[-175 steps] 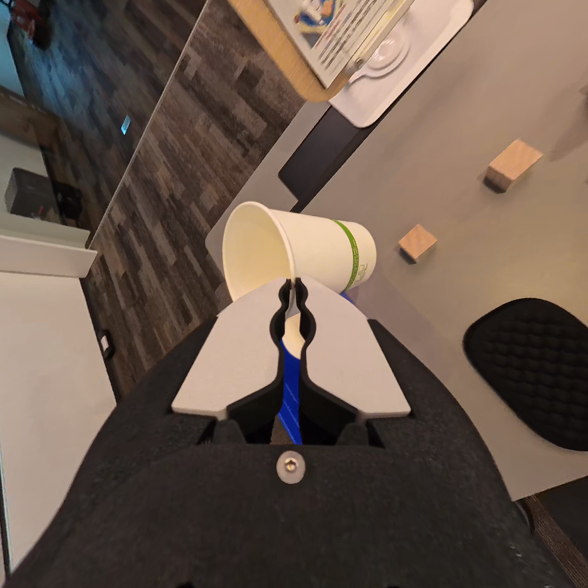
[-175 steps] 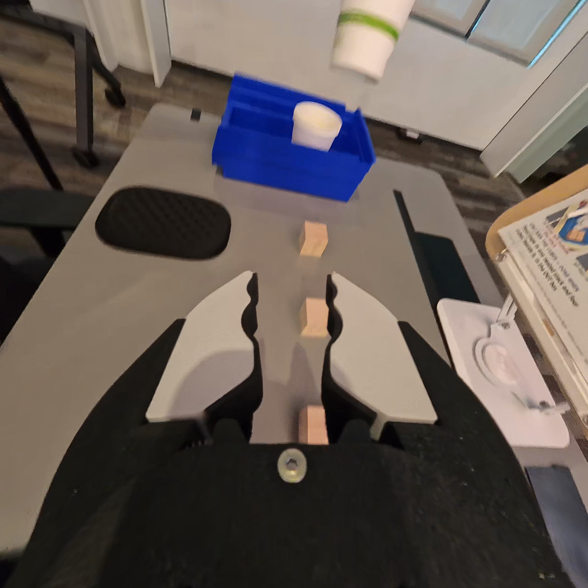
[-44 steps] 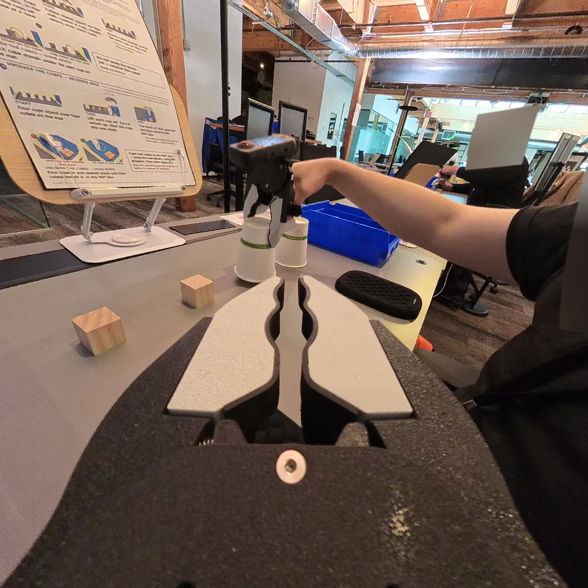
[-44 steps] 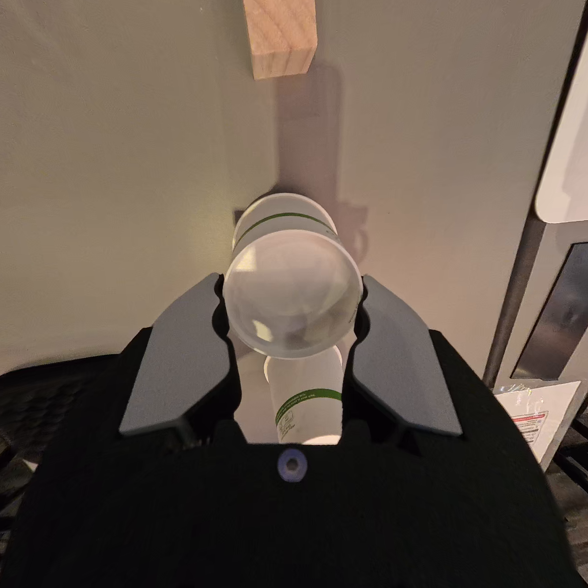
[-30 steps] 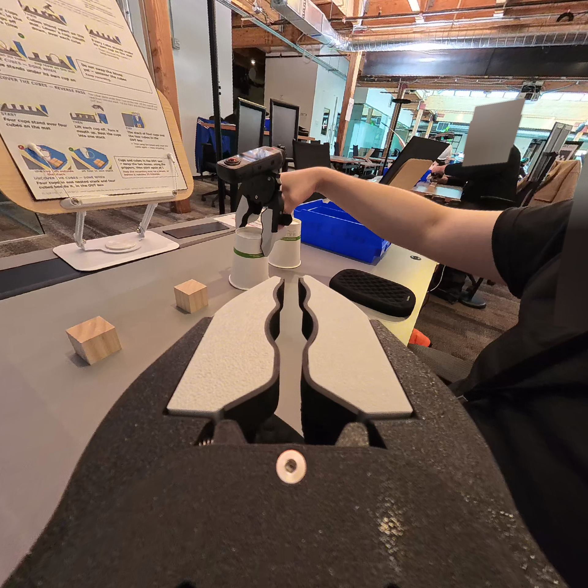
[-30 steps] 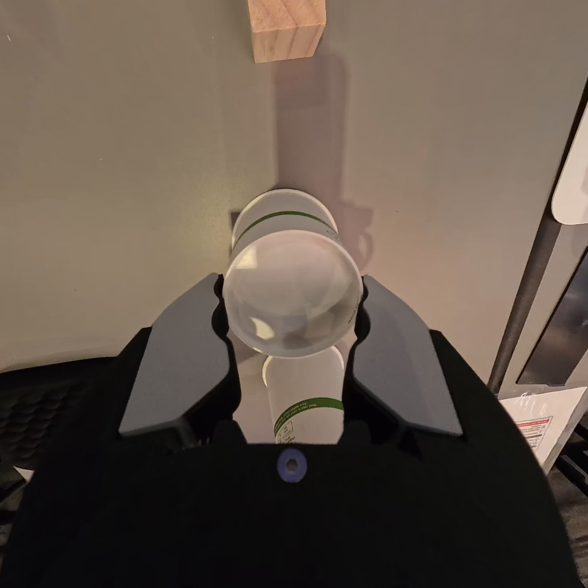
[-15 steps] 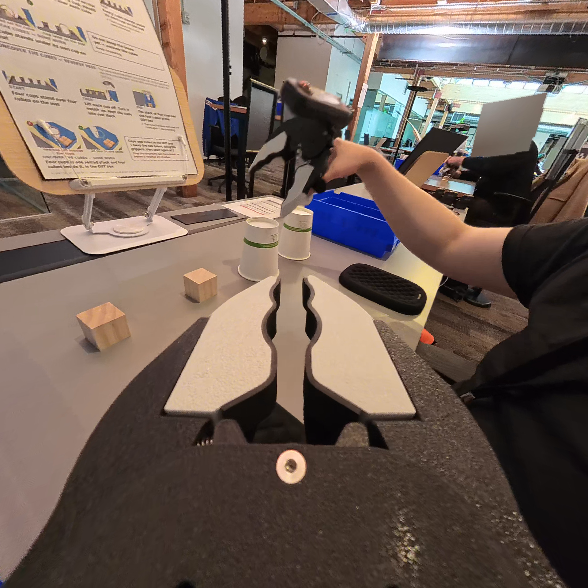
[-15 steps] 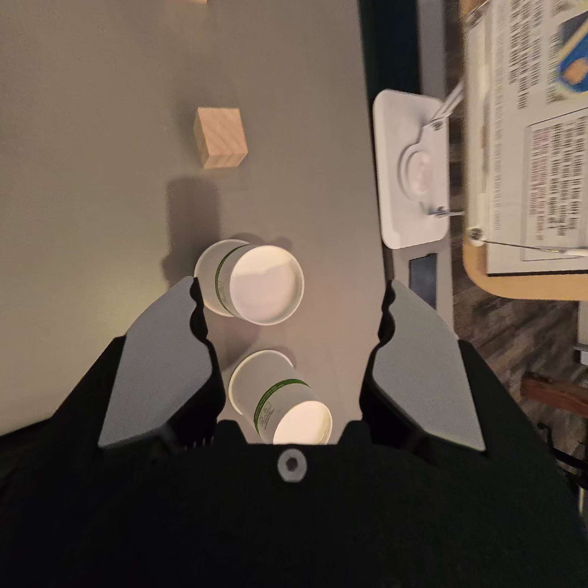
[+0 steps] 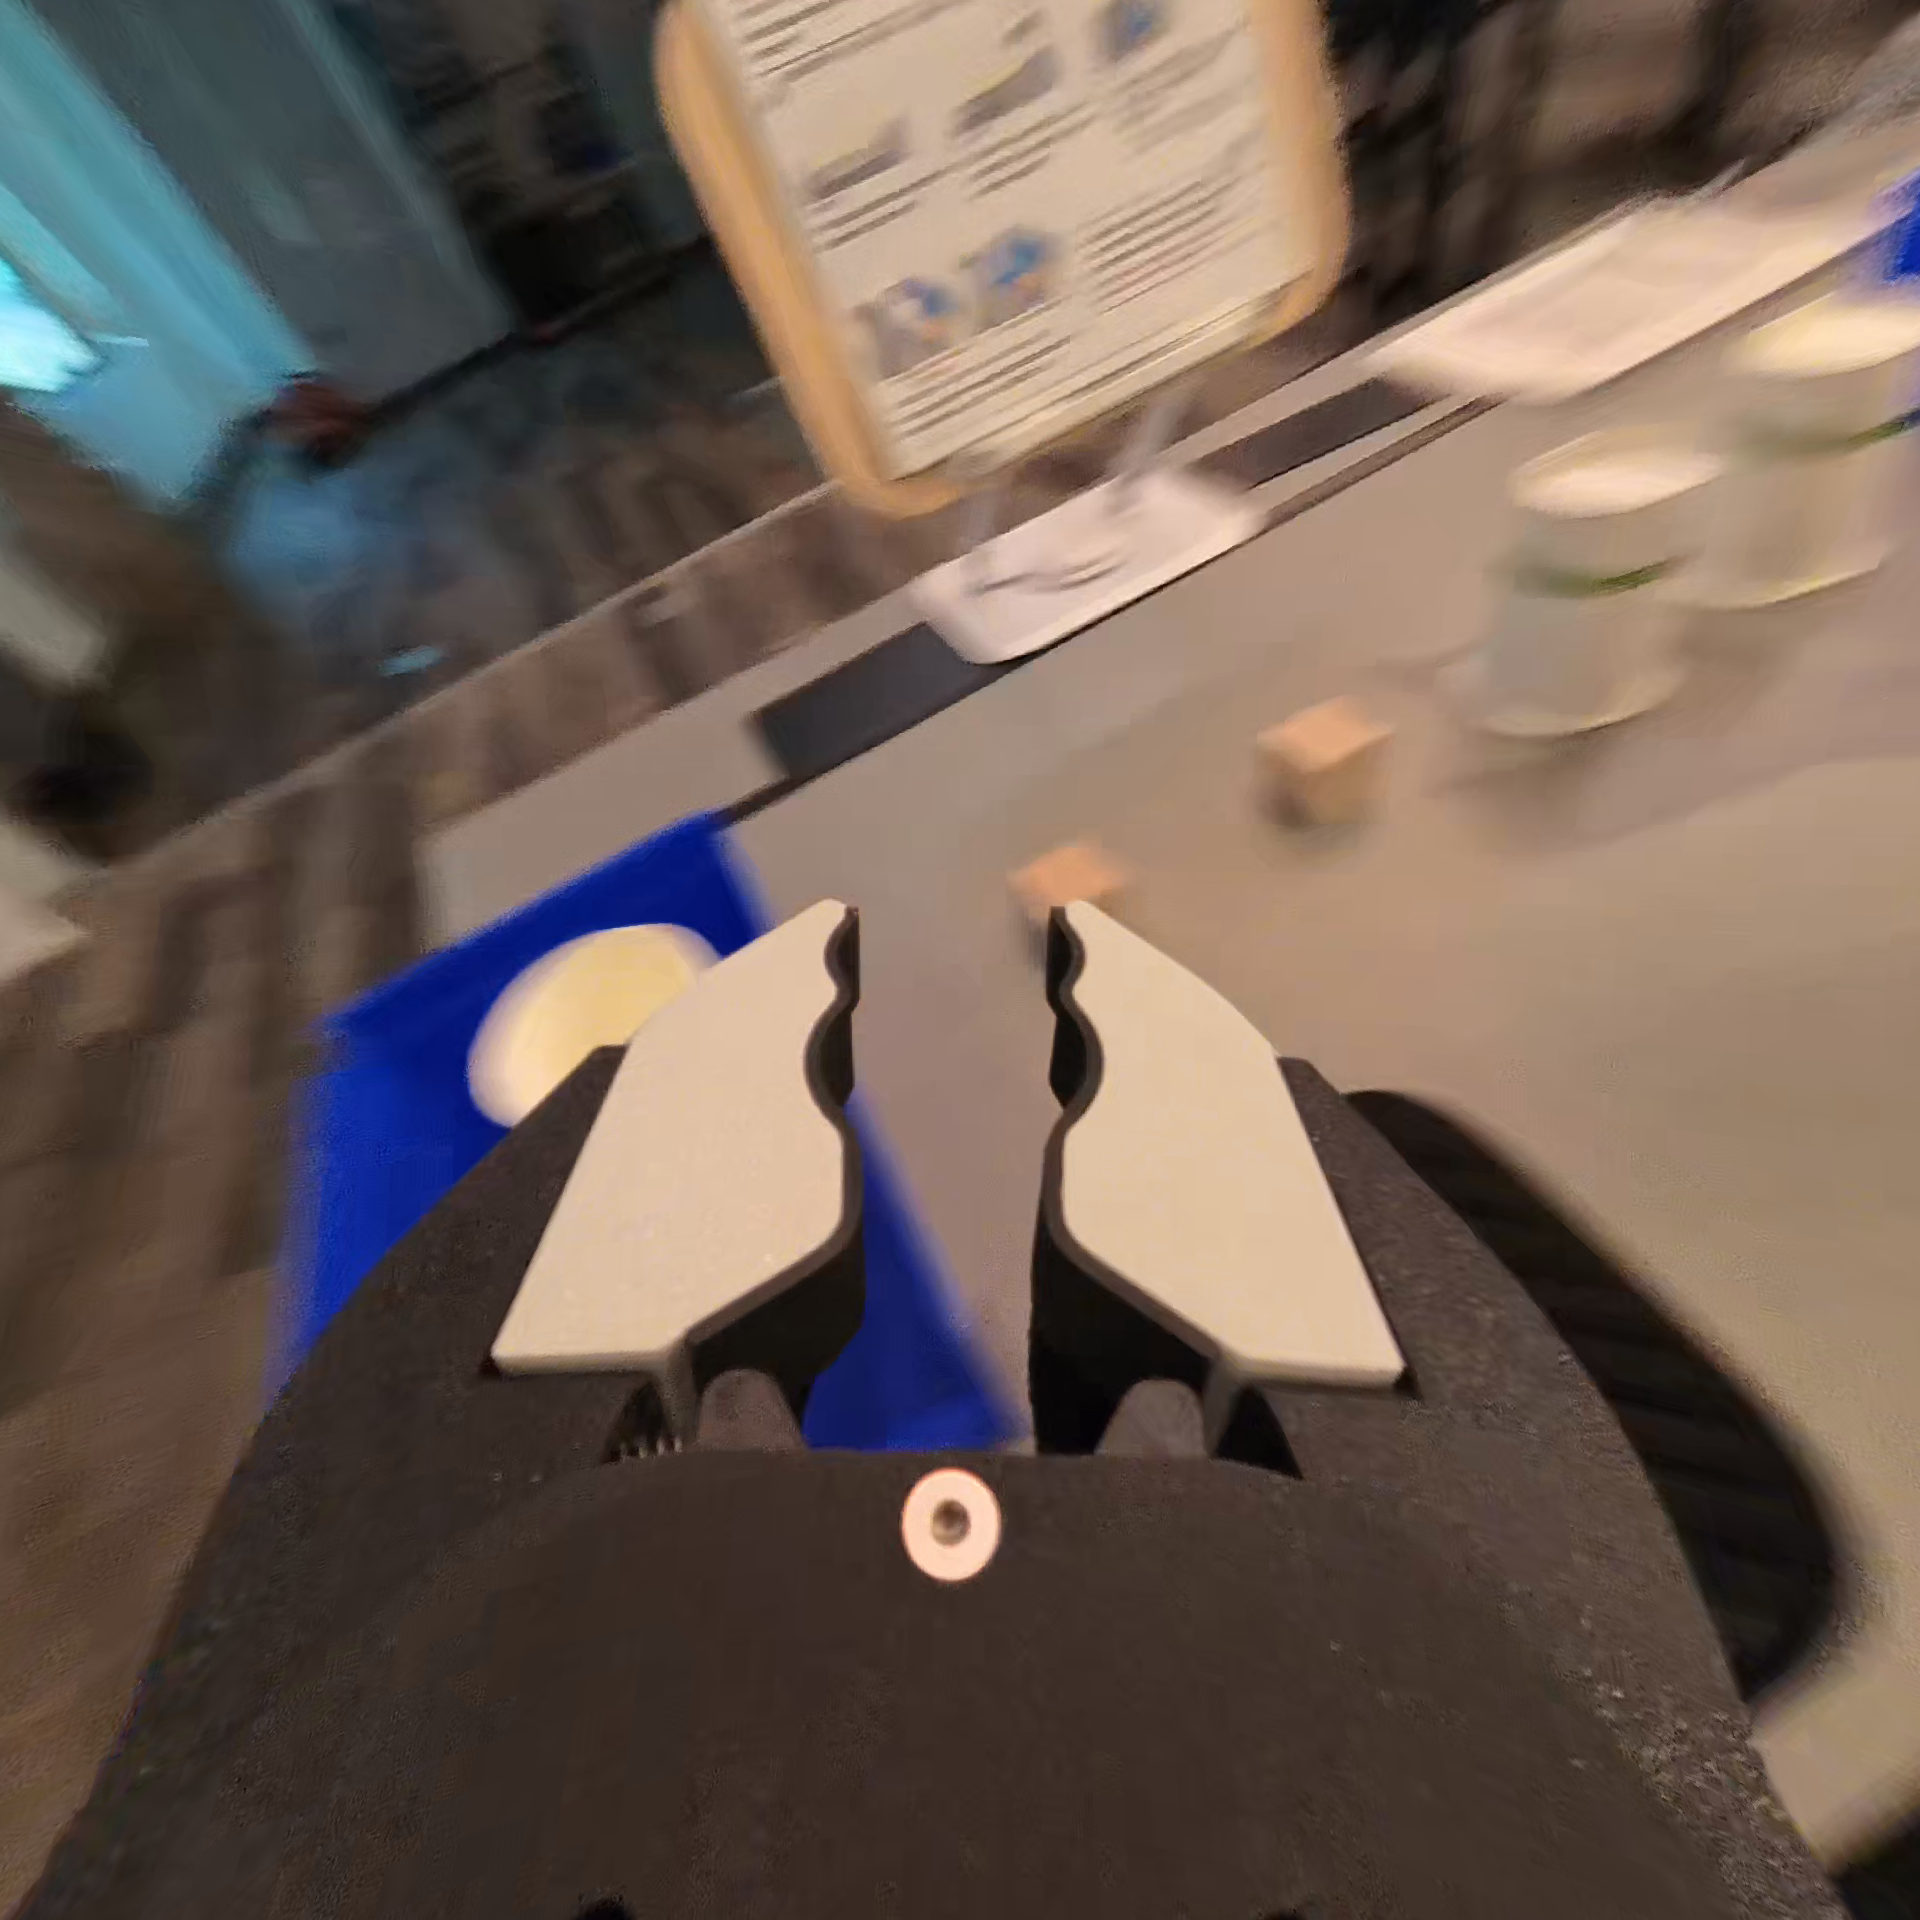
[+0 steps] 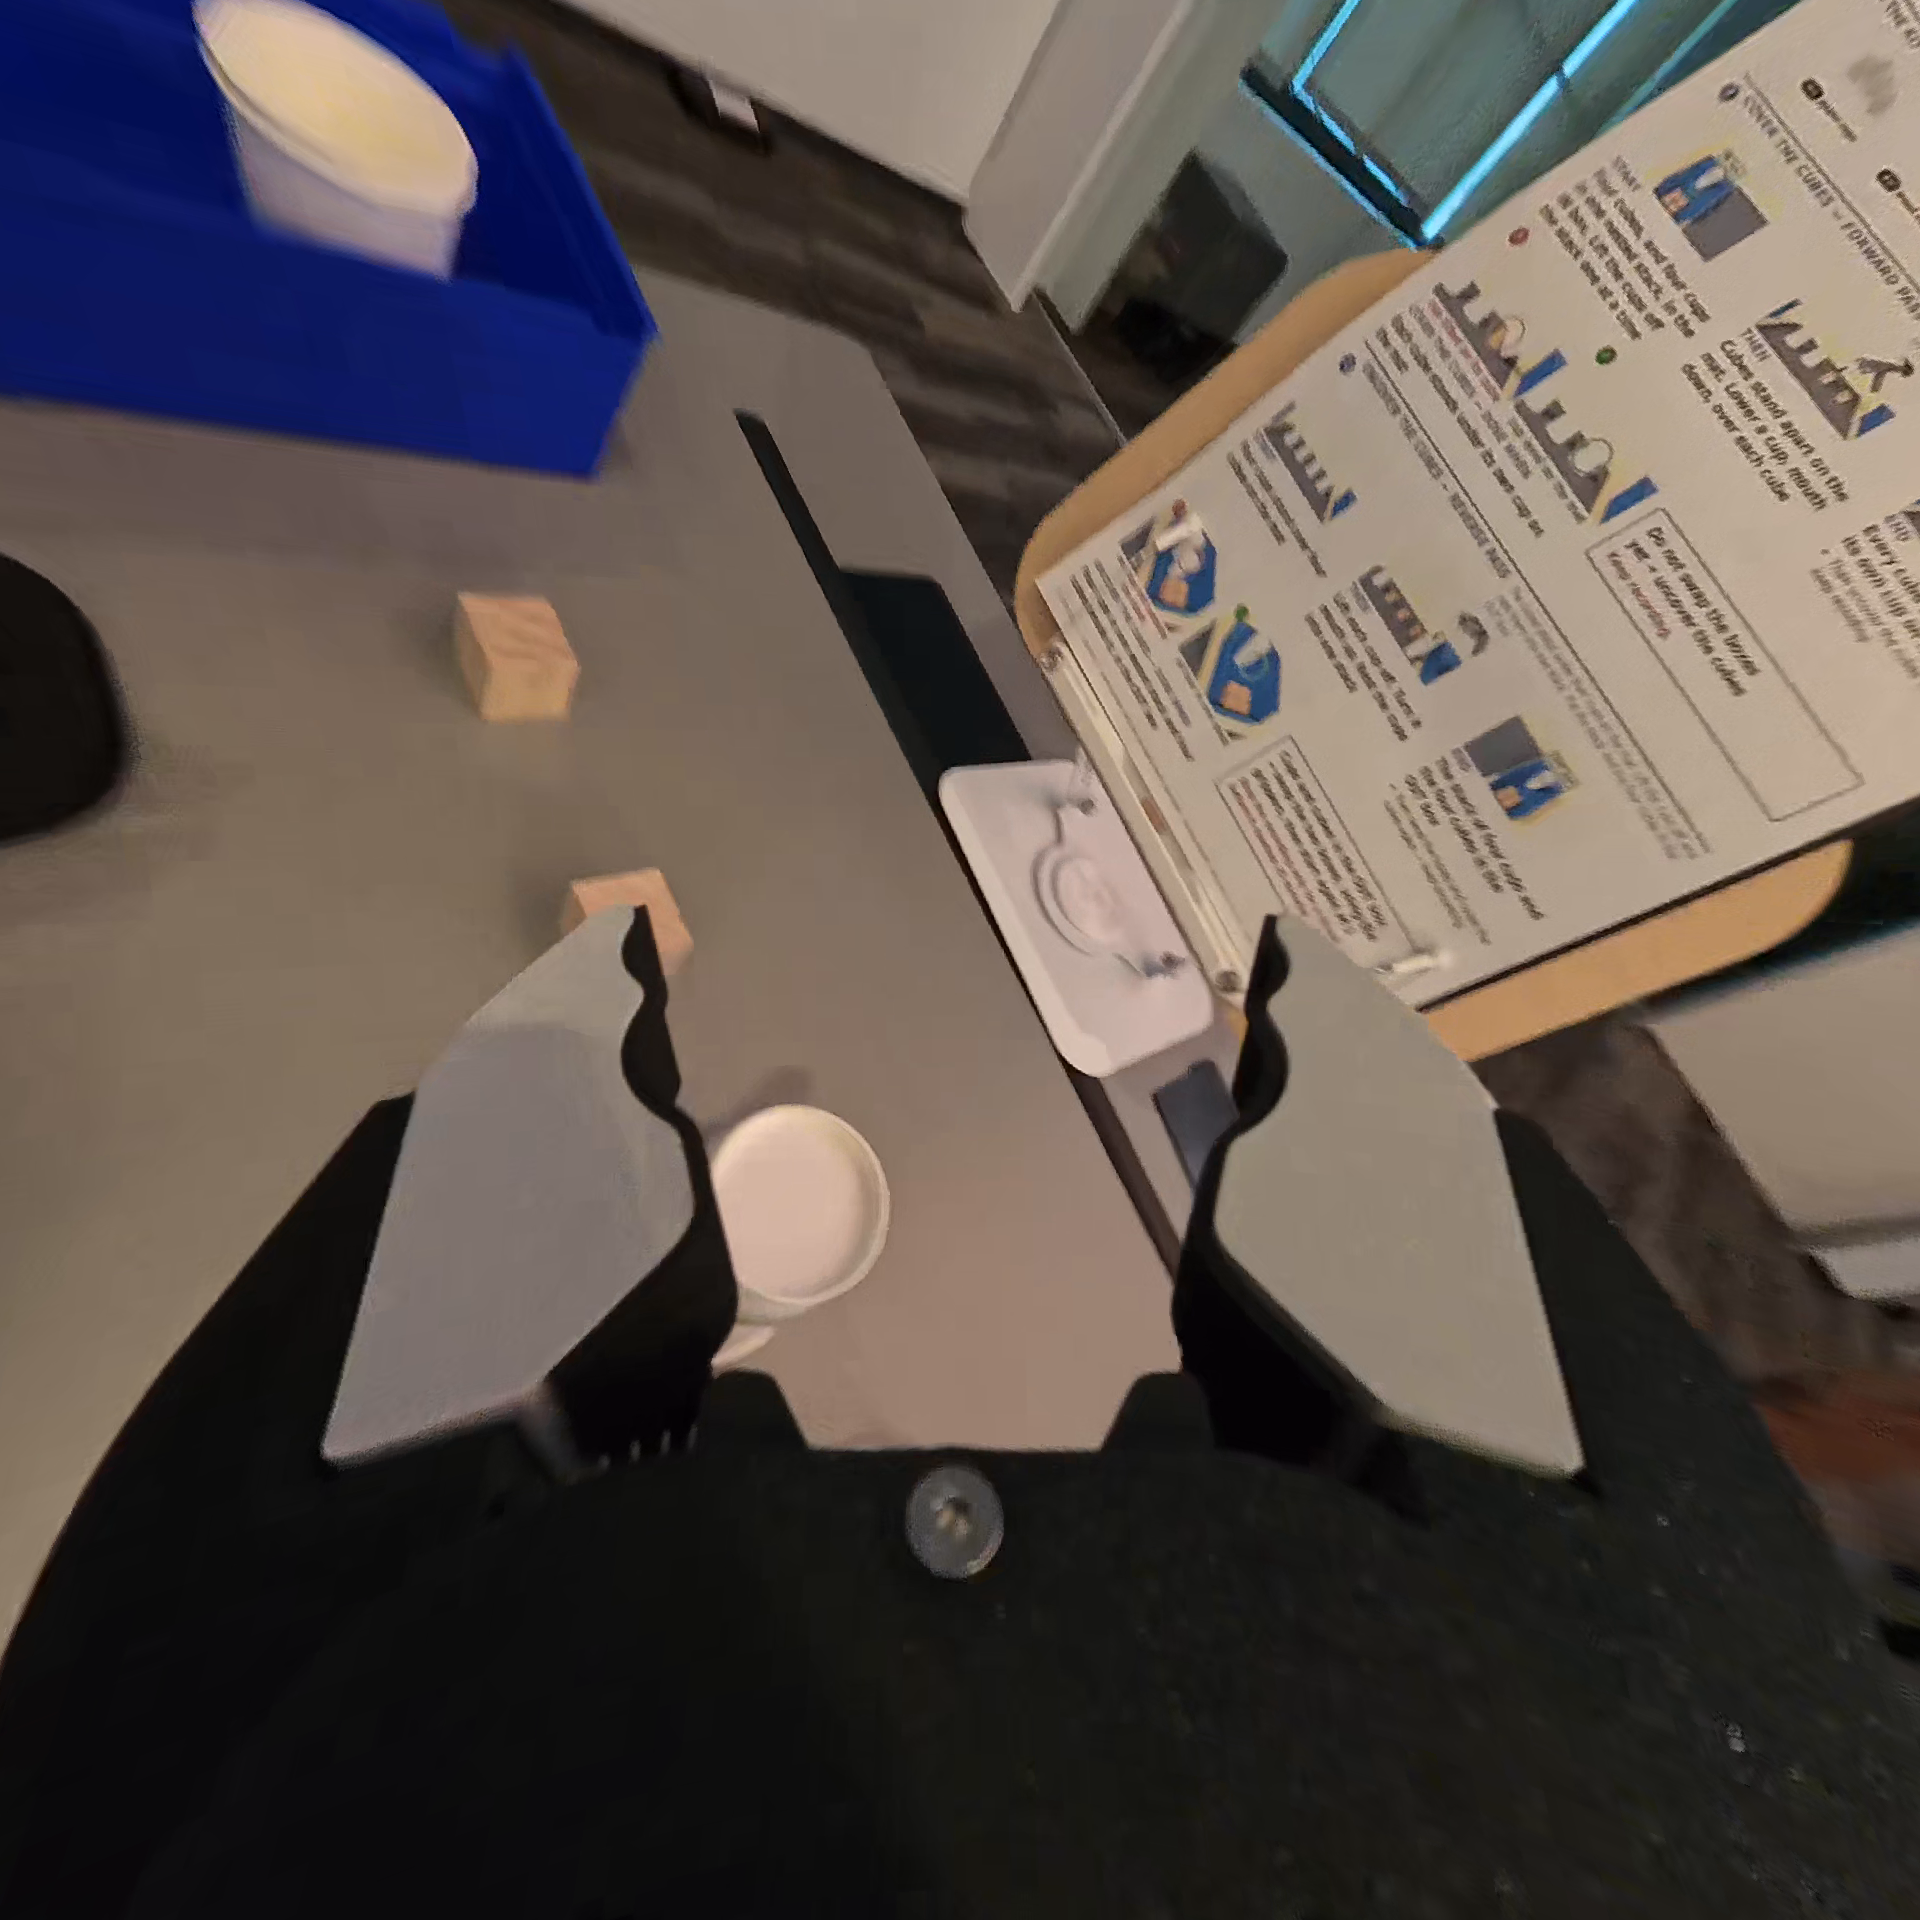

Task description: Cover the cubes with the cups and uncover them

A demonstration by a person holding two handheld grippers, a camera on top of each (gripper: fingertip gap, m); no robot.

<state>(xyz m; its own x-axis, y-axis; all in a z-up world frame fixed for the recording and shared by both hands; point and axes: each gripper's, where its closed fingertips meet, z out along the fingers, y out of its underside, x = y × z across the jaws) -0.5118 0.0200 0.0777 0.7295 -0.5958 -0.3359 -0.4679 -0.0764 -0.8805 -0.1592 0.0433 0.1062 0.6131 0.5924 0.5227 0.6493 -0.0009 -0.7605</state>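
The left wrist view is blurred by motion. My left gripper (image 9: 951, 920) is open and empty, above the table by the blue bin (image 9: 416, 1122), which holds a stack of white cups (image 9: 577, 1003). Two wooden cubes (image 9: 1070, 878) (image 9: 1320, 758) lie uncovered ahead of it. Two upside-down white cups with green bands (image 9: 1590, 582) (image 9: 1808, 468) stand farther right. My right gripper (image 10: 951, 930) is wide open and empty, above an upside-down cup (image 10: 800, 1205). The cubes (image 10: 514, 655) (image 10: 623, 904) and the bin (image 10: 312, 343) with the cup stack (image 10: 332, 156) lie beyond it.
An instruction board (image 10: 1507, 582) on a white stand base (image 10: 1081, 914) stands at the table's right edge; it also shows in the left wrist view (image 9: 997, 229). A black padded rest (image 9: 1662, 1351) (image 10: 42, 707) lies on the grey table (image 10: 260, 987).
My right gripper let go of the upside-down cup, opened wide and rose, now tilting toward the bin. My left gripper swung fast toward the bin and its jaws opened.
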